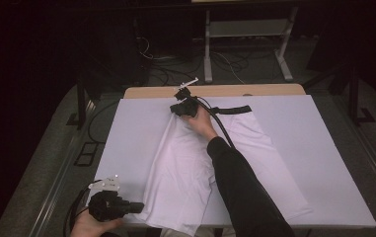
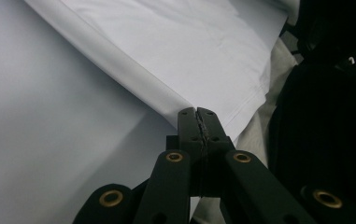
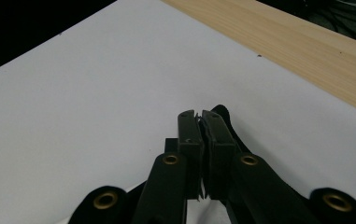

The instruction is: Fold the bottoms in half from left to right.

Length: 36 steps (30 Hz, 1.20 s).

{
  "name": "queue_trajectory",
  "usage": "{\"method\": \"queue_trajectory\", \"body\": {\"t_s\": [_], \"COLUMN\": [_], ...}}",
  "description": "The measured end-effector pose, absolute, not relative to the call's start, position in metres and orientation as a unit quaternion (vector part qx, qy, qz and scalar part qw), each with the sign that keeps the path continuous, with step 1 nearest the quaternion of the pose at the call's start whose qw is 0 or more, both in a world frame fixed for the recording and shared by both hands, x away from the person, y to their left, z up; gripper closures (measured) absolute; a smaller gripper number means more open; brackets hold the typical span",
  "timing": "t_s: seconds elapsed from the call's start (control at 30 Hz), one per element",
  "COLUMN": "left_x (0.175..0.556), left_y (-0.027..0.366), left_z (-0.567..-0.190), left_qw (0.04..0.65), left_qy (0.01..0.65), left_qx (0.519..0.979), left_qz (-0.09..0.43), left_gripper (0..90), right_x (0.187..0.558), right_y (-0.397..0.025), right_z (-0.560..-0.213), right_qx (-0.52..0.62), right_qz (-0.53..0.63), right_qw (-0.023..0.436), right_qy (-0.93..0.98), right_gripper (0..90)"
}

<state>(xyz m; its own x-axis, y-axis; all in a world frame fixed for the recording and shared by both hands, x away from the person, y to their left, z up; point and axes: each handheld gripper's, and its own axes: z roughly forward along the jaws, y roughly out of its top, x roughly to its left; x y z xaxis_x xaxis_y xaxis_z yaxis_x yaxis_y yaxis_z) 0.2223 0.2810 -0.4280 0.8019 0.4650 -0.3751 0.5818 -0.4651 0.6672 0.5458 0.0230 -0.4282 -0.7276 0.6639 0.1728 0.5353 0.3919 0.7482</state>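
A white garment (image 1: 185,163) with a black waistband (image 1: 232,109) lies spread on the white table cover (image 1: 323,163), waistband at the far side. My right gripper (image 1: 174,109) sits at the waistband's left end, jaws shut; in the right gripper view the gripper (image 3: 198,114) is closed with the black waistband (image 3: 229,123) pinched at its tips. At the near left edge my left gripper (image 1: 138,208) meets the garment's lower corner. The left gripper view has the gripper (image 2: 197,112) shut on the folded hem of the garment (image 2: 185,42).
A strip of wooden tabletop (image 1: 215,91) runs along the far edge beyond the cover. A dark sleeve (image 1: 244,187) crosses the garment's middle. Behind the table stand metal frame legs (image 1: 207,54), with cables (image 1: 175,74) on the floor. Dark surroundings flank both sides.
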Motion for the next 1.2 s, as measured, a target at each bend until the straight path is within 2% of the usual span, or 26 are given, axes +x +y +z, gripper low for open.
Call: {"method": "queue_trajectory", "body": {"t_s": [0.4,1.2], "left_x": [0.222,0.234], "left_y": [0.262,0.205], "left_z": [-0.41,-0.387], "left_qw": [0.444,0.457], "left_qy": [0.27,0.186], "left_qx": [0.851,0.864], "left_qz": [-0.078,-0.097], "left_gripper": [89.1,89.1], "right_x": [0.545,0.54], "right_y": [0.011,-0.023], "right_z": [-0.414,-0.396], "right_qx": [0.358,0.362], "right_qz": [0.423,0.436], "right_qw": [0.083,0.092], "right_qy": [0.828,0.819], "right_gripper": [85.8,85.8]}}
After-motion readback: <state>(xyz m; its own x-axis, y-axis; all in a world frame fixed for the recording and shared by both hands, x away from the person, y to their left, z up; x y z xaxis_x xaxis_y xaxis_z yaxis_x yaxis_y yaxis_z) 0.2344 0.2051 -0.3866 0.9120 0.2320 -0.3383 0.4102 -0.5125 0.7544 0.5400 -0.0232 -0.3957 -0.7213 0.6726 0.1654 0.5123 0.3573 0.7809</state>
